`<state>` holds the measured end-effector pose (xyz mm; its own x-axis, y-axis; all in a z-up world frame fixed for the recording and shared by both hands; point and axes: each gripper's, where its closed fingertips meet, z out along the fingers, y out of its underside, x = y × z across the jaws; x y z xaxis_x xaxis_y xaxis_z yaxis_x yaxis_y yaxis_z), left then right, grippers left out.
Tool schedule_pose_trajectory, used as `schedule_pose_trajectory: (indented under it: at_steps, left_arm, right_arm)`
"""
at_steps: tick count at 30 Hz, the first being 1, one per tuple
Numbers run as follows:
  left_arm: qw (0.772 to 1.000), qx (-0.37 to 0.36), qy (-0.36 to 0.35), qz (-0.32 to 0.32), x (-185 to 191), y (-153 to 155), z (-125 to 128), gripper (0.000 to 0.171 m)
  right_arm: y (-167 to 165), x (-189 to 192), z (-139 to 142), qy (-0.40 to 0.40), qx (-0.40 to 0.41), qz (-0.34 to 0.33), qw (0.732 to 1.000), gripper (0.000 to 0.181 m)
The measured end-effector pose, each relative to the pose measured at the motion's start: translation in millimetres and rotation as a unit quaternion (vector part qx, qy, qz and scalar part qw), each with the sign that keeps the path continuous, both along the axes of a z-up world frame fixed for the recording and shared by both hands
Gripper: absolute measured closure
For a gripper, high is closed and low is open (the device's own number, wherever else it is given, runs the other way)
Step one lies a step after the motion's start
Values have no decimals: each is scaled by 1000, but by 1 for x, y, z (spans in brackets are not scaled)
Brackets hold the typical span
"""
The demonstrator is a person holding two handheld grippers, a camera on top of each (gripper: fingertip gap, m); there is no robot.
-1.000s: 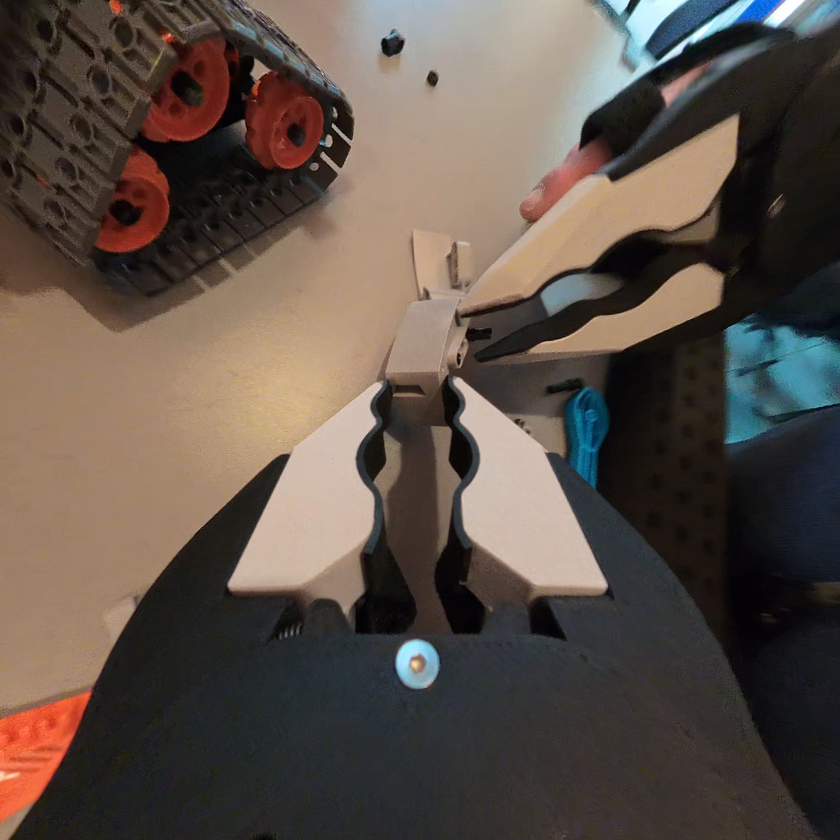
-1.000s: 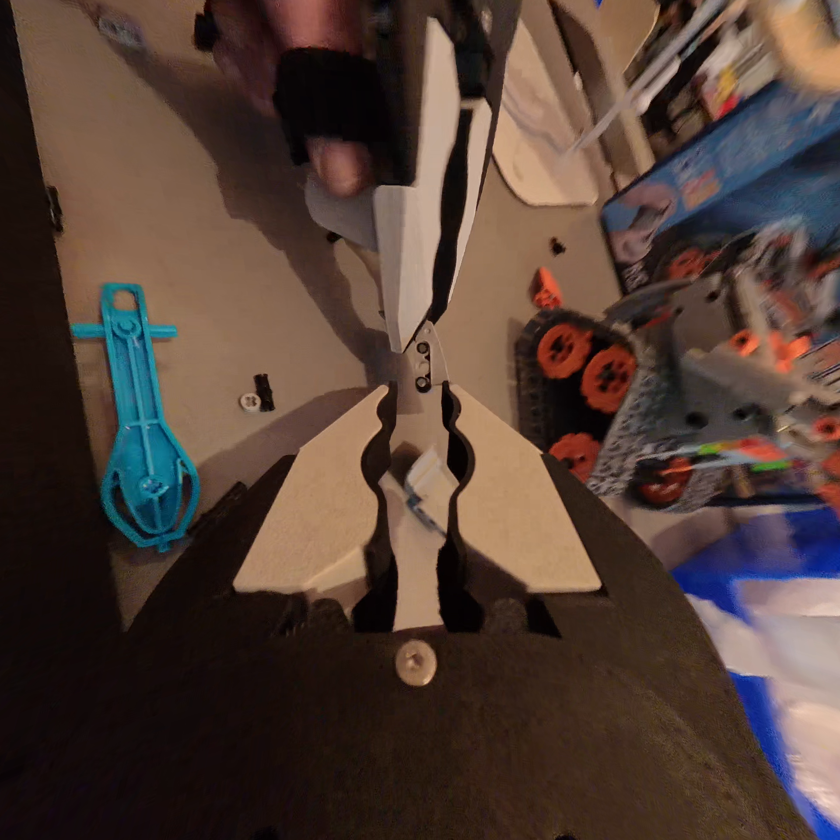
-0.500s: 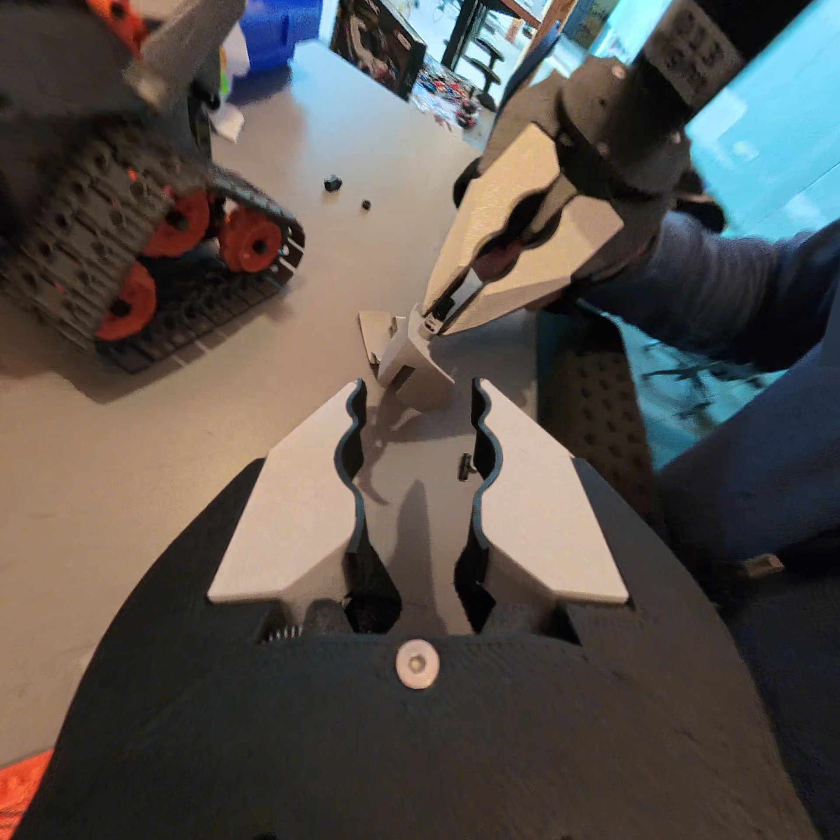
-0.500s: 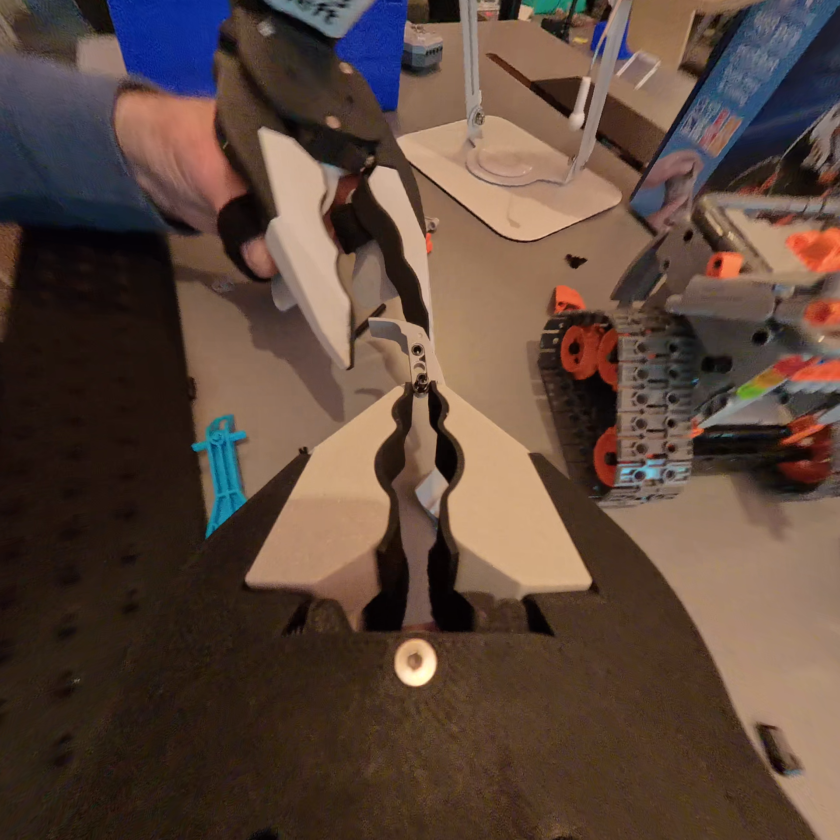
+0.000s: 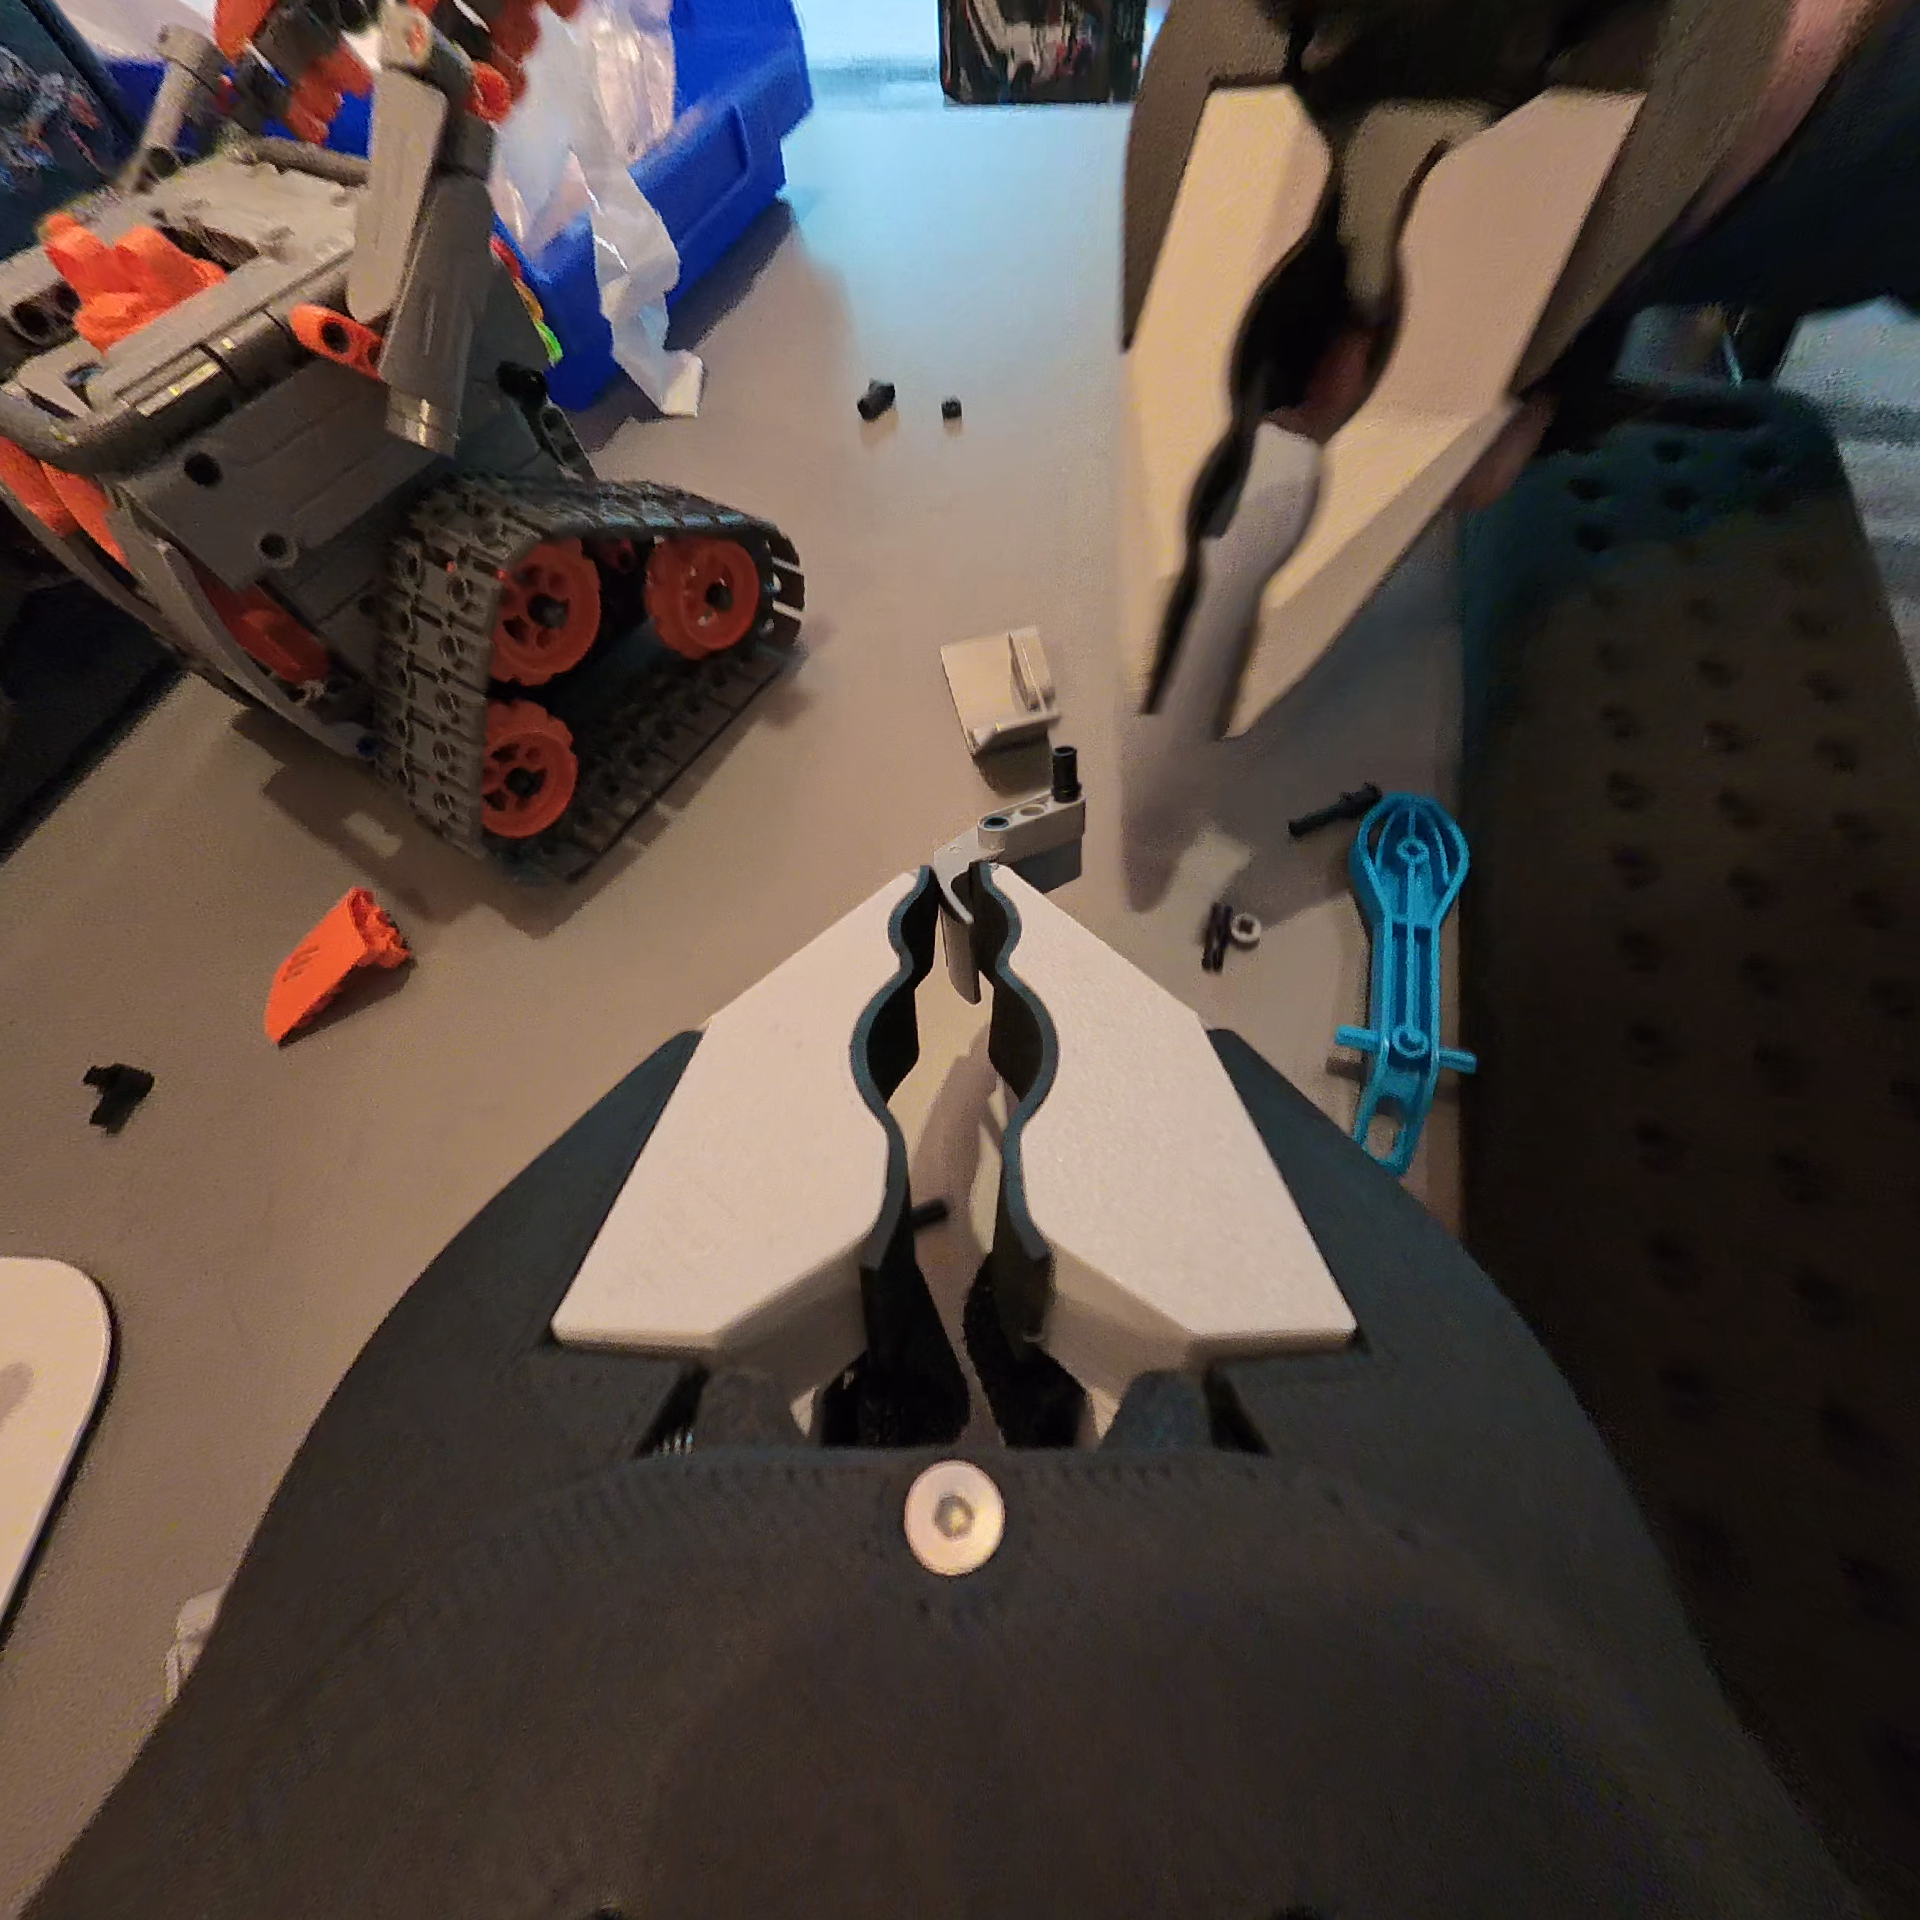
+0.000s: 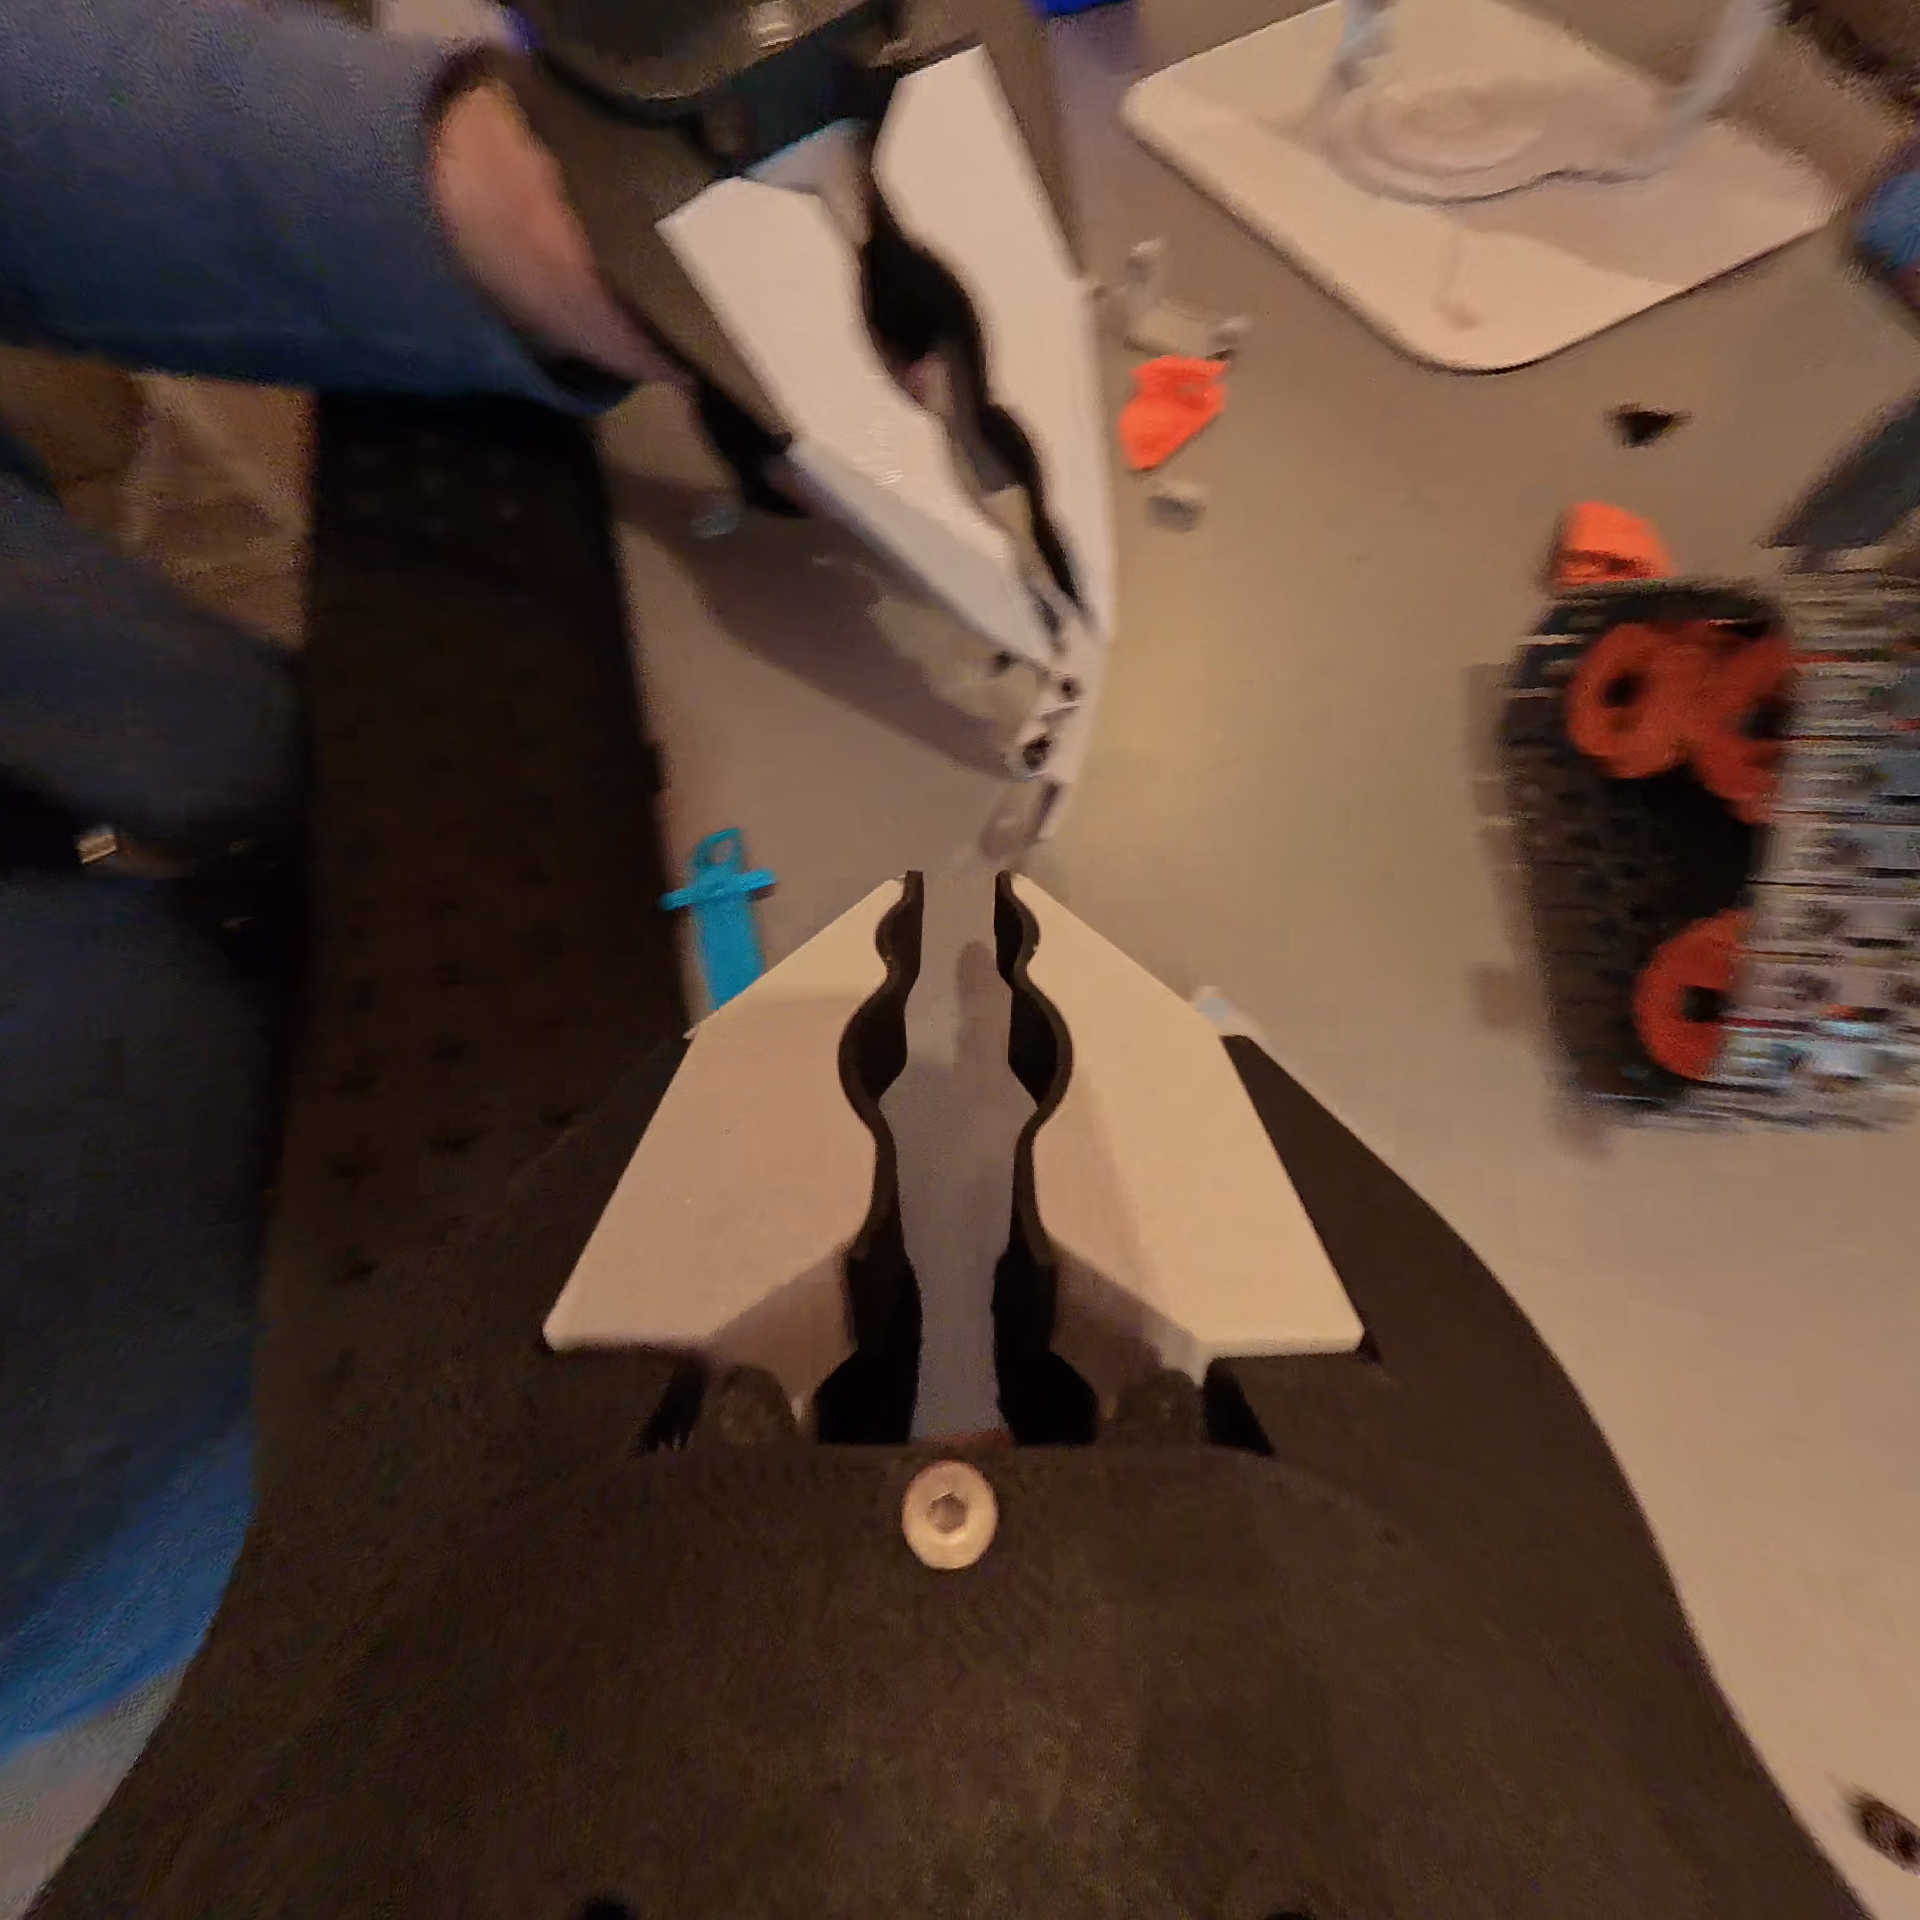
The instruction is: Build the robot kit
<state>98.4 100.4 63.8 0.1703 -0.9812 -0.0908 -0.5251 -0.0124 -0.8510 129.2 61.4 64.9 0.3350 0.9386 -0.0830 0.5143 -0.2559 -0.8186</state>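
Beside the tracked model [image 5: 582, 665], left gripper [image 5: 961, 894] pinches grey piece [image 5: 1023, 826]; right gripper [image 6: 956, 883] parted, empty.

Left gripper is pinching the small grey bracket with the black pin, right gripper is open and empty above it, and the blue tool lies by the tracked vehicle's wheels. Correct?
Not quite. The blue tool lies by the dark perforated mat, across the table from the tracked vehicle; the left wrist view shows it. The left gripper does pinch the grey bracket, and the right gripper is open and empty.
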Motion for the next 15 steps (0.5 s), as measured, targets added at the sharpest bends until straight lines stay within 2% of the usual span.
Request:
schedule_pose_trajectory:
  at_steps: [3,7,10,15]
  left_arm:
    - [1000,4,20,-11,-7,-9,-10,168]
    - [999,10,47,-17,-14,-16,-24,168]
    - [999,12,51,-13,-17,-15,-25,168]
    - [999,13,48,-10,-20,-17,-25,168]
  right_arm:
    - [-30,-2,-9,-33,-33,58,997,170]
    - [-57,-20,-29,-108,-26,120,987,169]
    - [-63,-29,-45,-165,-17,143,976,174]
    - [-59,-33,-44,-196,-9,145,970,164]
